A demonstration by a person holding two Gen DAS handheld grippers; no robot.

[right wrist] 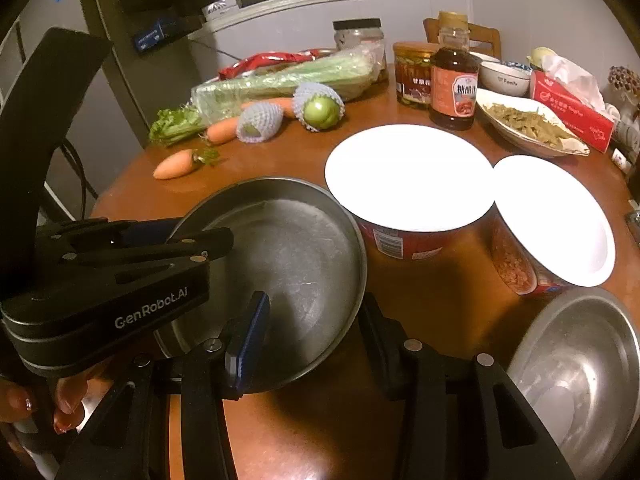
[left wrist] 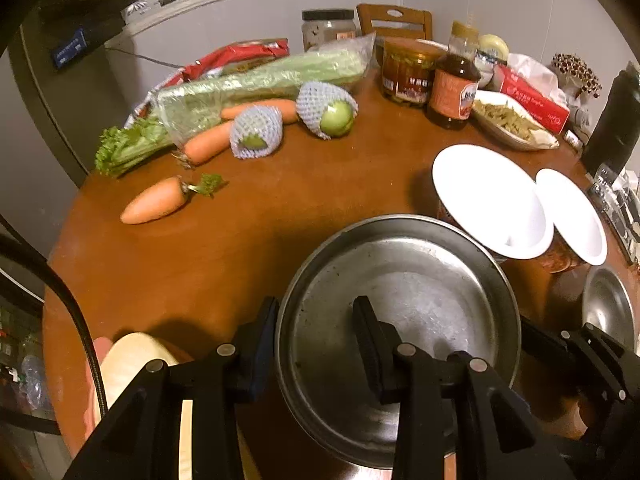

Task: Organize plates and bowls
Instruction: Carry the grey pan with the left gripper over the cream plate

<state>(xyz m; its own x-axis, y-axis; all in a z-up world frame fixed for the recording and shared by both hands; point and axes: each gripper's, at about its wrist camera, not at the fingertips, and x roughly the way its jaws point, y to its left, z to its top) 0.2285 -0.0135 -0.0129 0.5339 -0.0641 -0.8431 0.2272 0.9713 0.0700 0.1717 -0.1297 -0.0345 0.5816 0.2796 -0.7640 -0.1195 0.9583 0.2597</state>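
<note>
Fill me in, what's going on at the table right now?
A person is working both handheld grippers on one steel pan on the round wooden table. The left gripper straddles the near rim, one finger outside, one inside. The right gripper straddles the rim on the other side. Whether either has clamped isn't clear. Beside the pan stand two paper noodle bowls and a second steel bowl, untouched.
</note>
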